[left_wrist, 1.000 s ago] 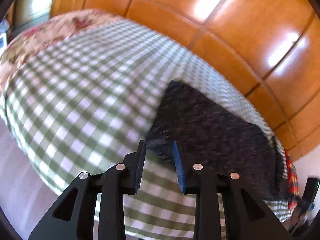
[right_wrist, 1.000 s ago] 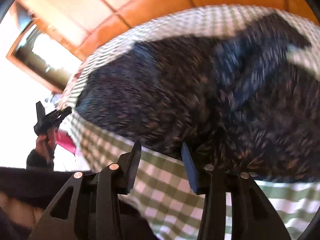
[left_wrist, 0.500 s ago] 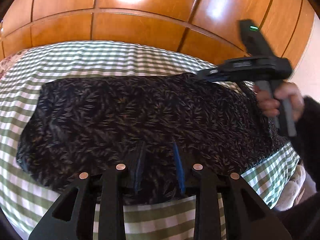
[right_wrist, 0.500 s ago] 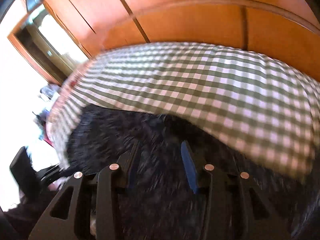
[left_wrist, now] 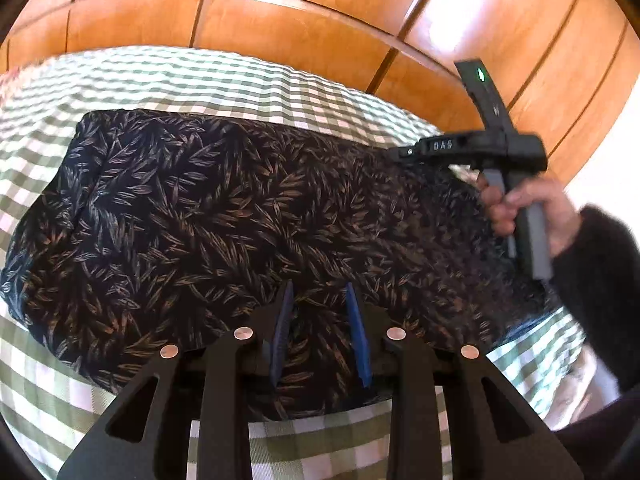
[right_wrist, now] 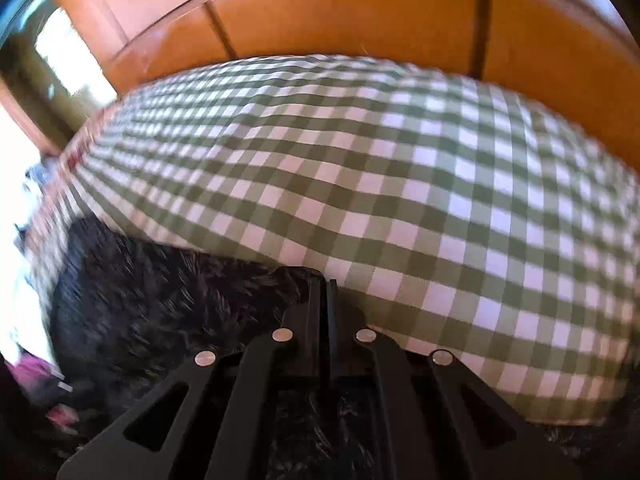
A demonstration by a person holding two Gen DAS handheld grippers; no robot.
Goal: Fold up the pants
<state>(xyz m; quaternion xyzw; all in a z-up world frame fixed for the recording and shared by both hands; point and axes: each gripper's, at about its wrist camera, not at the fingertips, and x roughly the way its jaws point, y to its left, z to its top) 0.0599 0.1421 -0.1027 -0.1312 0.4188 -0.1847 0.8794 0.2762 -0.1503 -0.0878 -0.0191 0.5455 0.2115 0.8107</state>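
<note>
The left gripper (left_wrist: 319, 322) hovers low over the near edge of the pants (left_wrist: 224, 216), jaws parted with dark leaf-print cloth showing between the blue pads, gripping nothing yet. The right gripper (right_wrist: 322, 292) has snapped closed: half a second ago its fingers were spread, now they are pressed together at the far corner of the fabric, and it looks clamped on the pants' edge, though blur makes the pinch hard to confirm. From the left view, the right hand (left_wrist: 532, 208) sits at the garment's right end. The pants lie spread across the green checked bedspread (right_wrist: 420, 184), in front of the wooden wall panels (left_wrist: 304, 28). 1 second back both tools were swinging in; now 1 end seems secured. My read: the fold can start once the left clamps too.
</note>
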